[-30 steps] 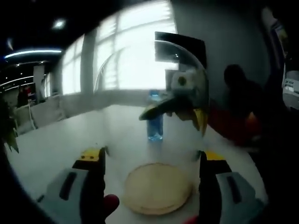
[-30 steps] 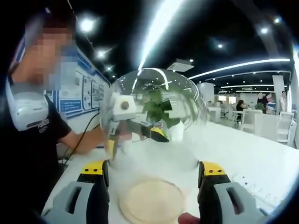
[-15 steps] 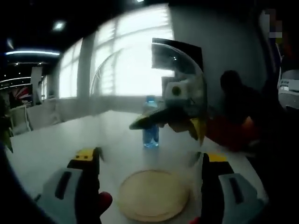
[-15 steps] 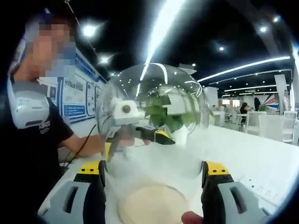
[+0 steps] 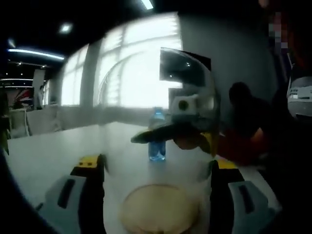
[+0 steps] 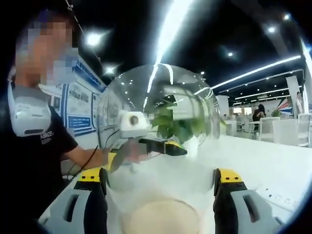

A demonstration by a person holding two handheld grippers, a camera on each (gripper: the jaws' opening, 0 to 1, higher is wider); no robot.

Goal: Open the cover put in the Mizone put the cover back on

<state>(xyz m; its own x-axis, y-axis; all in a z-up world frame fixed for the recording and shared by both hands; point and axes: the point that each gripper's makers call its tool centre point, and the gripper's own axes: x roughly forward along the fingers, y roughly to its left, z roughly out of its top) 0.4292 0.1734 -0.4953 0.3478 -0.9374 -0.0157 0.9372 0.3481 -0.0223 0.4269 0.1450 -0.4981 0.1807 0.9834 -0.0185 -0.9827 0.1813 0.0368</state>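
While both tools (image 5: 156,168) (image 6: 159,178) hold the glass cover (image 6: 156,131) lifted above the wooden base (image 5: 159,214), the Mizone (image 5: 157,134) waits on the counter (image 5: 48,146), not yet put in.

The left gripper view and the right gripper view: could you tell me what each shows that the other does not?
The left gripper view has the blue bottle standing on the white table before bright windows. The right gripper view has a green plant, the person's black shirt and wall posters. Both share the clear dome cover held between the two grippers, above the round wooden base.
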